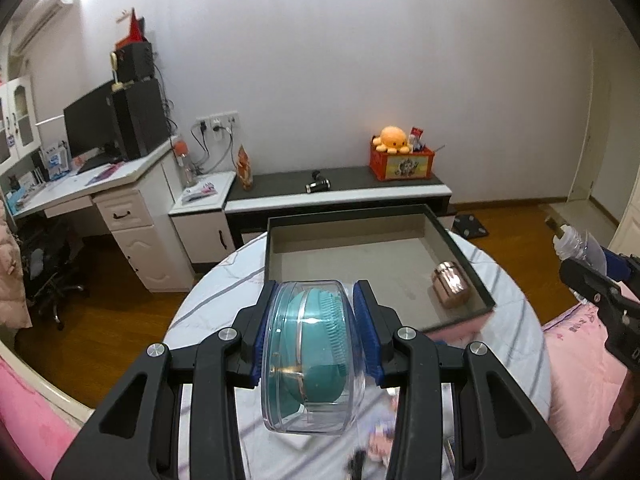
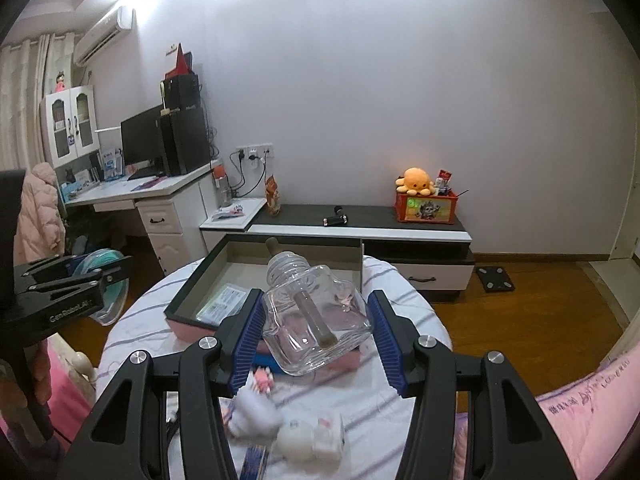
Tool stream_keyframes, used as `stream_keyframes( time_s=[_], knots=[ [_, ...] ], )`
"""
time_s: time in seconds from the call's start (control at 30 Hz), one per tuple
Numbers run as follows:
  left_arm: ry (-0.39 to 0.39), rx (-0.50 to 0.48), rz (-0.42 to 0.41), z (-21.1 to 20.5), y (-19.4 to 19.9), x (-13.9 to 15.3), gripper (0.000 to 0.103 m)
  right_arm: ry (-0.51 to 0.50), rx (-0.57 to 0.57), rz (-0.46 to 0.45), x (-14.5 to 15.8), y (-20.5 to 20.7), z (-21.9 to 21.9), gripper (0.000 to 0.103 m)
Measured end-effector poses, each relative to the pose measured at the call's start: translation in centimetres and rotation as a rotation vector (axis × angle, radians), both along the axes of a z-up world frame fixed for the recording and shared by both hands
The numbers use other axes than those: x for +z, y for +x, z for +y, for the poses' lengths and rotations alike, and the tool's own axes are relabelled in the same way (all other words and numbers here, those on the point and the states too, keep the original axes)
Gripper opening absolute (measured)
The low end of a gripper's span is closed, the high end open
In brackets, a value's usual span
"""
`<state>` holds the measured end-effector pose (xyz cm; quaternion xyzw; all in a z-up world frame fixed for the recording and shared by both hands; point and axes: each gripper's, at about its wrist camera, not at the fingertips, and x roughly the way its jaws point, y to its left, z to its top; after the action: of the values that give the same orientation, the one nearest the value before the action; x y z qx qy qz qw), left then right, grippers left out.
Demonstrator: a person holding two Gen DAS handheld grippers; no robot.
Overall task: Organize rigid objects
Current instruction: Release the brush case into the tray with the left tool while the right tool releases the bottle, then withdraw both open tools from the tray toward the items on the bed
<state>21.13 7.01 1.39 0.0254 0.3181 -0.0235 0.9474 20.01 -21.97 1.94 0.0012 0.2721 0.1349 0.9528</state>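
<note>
Clear round case (image 1: 314, 356) (teal brush inside) clamped in left gripper (image 1: 316, 336); right gripper (image 2: 316, 320) clamps glass bottle (image 2: 316, 320).

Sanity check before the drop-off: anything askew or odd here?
Mostly fine. The clear glass bottle sits tilted on its side in the right gripper; the copper jar lies toppled in the tray. Nothing spilled.

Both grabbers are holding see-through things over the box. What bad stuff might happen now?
1. The clear bottle looks like glass and sits tilted in the right gripper; it might slip and crack on the tray.
2. The round clear case in the left gripper is smooth and curved, so it may squirt out.
3. Setting either down could bump the copper object already in the tray.
</note>
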Motion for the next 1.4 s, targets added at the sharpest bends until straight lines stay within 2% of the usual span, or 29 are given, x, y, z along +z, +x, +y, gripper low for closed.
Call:
stream_keyframes(
  time_s=[0.13,0.33,0.43,0.63,0.7,0.73,0.77,0.8,0.83,0.87,0.9,1.27,1.4],
  knots=[
    [-0.018,0.003,0.094,0.1,5.0,-1.9,0.038,0.001,0.023,0.073,-2.0,5.2,0.9,0.054],
    [0.051,0.015,0.197,-0.1,10.1,-5.3,0.038,-0.034,0.055,0.180,-5.7,11.2,2.5,0.054],
    [0.066,0.020,0.229,0.0,11.8,-6.5,0.038,-0.056,0.083,0.226,-7.4,12.9,3.2,0.054],
    [0.075,0.034,0.270,0.5,13.2,-7.9,0.039,-0.066,0.115,0.266,-8.7,14.4,3.9,0.054],
    [0.101,0.047,0.296,0.4,13.6,-8.4,0.044,-0.057,0.122,0.279,-9.0,14.9,4.0,0.054],
    [0.118,0.048,0.303,0.2,13.7,-8.4,0.057,-0.060,0.125,0.292,-9.2,15.1,4.2,0.055],
    [0.132,0.050,0.304,0.1,13.7,-8.5,0.073,-0.075,0.121,0.307,-9.5,15.2,4.3,0.057],
    [0.135,0.053,0.282,0.0,13.4,-8.2,0.079,-0.087,0.114,0.313,-9.6,15.3,4.4,0.059],
    [0.132,0.051,0.269,-0.1,13.3,-8.0,0.085,-0.096,0.105,0.313,-9.7,15.2,4.5,0.067],
    [0.126,0.046,0.255,-0.1,13.2,-7.8,0.086,-0.097,0.102,0.311,-9.7,15.1,4.5,0.072],
    [0.117,0.046,0.249,0.0,13.0,-7.5,0.086,-0.095,0.102,0.309,-9.6,15.0,4.5,0.073],
    [0.088,0.101,0.254,1.4,12.0,-6.6,0.086,-0.101,0.074,0.290,-8.3,14.1,4.2,0.073],
    [0.110,0.102,0.229,1.4,10.4,-5.8,0.086,-0.098,0.053,0.253,-7.0,12.8,3.6,0.073]
  ],
)
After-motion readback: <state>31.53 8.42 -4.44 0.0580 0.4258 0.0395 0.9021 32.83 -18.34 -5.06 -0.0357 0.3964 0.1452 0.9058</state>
